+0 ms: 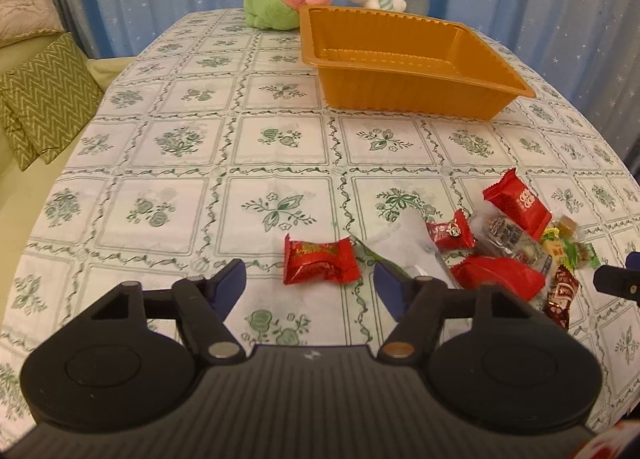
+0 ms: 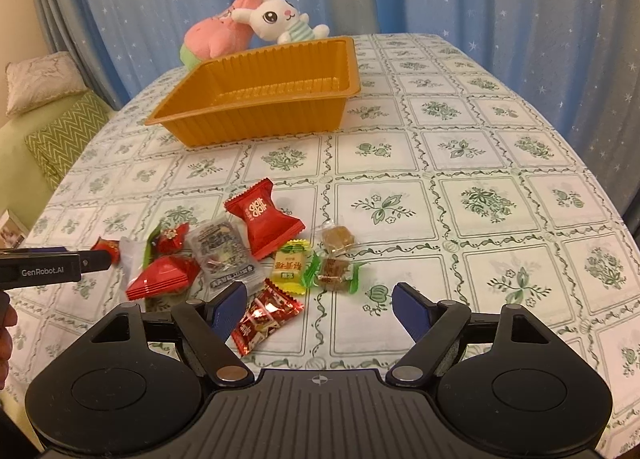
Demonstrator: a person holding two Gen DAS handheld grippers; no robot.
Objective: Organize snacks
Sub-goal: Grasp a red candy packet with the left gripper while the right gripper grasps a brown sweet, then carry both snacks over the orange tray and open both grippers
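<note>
Orange tray [image 2: 256, 115], red snacks [image 2: 262, 221] (green-patterned white tablecloth [image 2: 480, 163])

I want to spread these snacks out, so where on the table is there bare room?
Bare cloth lies between the orange plastic tray and the heap of wrapped snacks, and across the table's right side. The tray's inside is bare too. It is crowded within the heap, and behind the tray by the plush toys.

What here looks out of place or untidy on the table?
The snacks lie in a loose heap on the tablecloth, some overlapping, while the orange tray behind them holds nothing. One red candy lies apart from the heap. Nothing looks spilled or torn.
</note>
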